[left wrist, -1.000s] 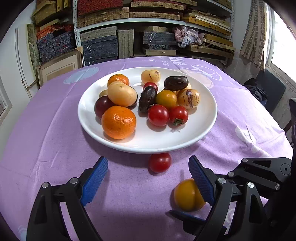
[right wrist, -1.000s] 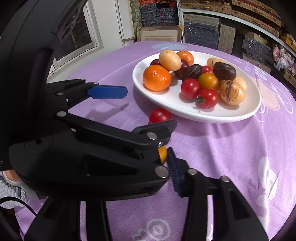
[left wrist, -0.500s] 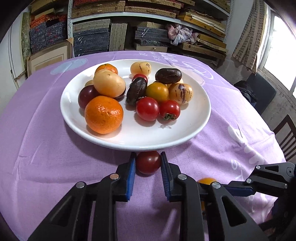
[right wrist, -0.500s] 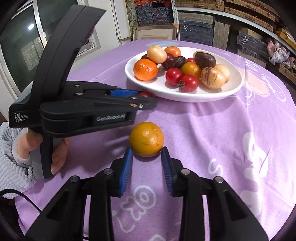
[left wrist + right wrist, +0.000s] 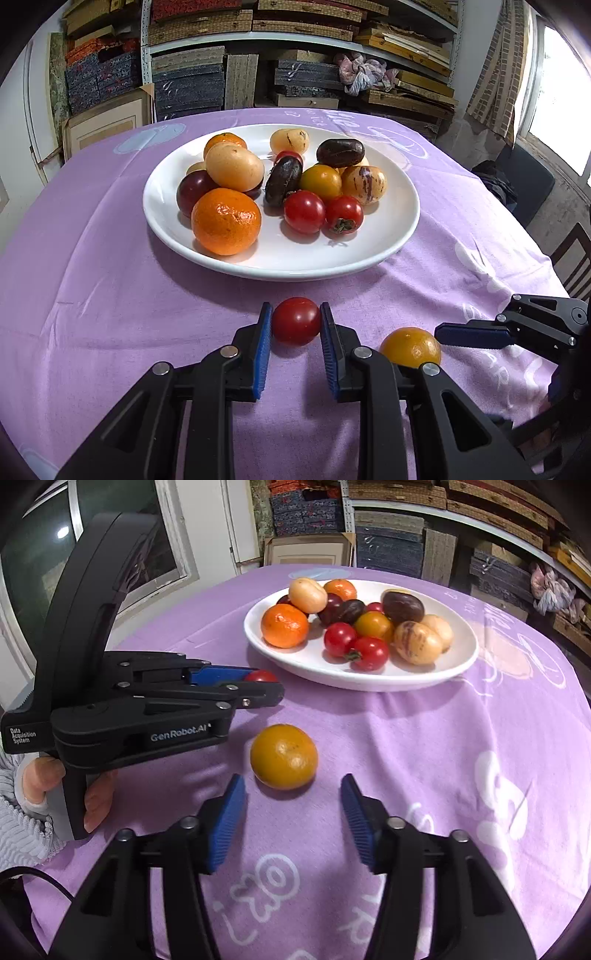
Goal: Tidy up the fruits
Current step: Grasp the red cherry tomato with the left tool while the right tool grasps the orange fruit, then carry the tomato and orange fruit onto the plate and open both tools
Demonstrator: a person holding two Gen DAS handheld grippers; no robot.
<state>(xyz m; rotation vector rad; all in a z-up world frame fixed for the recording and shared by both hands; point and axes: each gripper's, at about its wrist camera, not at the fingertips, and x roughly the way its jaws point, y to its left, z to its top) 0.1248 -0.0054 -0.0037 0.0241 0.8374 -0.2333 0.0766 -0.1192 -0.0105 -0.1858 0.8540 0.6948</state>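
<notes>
Left gripper (image 5: 296, 322) fingers now pinching red tomato (image 5: 296, 321); right gripper (image 5: 293, 805) fingers newly spread off orange fruit (image 5: 283, 756).

The tabletop (image 5: 92, 295) is viewed closely and obliquely downward from each wrist, the white plate (image 5: 388, 243) being shared at frame centre and upper right (image 5: 424, 675).

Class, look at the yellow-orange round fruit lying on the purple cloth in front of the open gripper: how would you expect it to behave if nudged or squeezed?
The yellow-orange fruit is nearly spherical and lies free on the cloth, so a nudge would probably roll it. Its skin looks smooth and glossy, so it might slip between the pads of the right gripper. It is likely soft; a hard squeeze could bruise it.
</notes>
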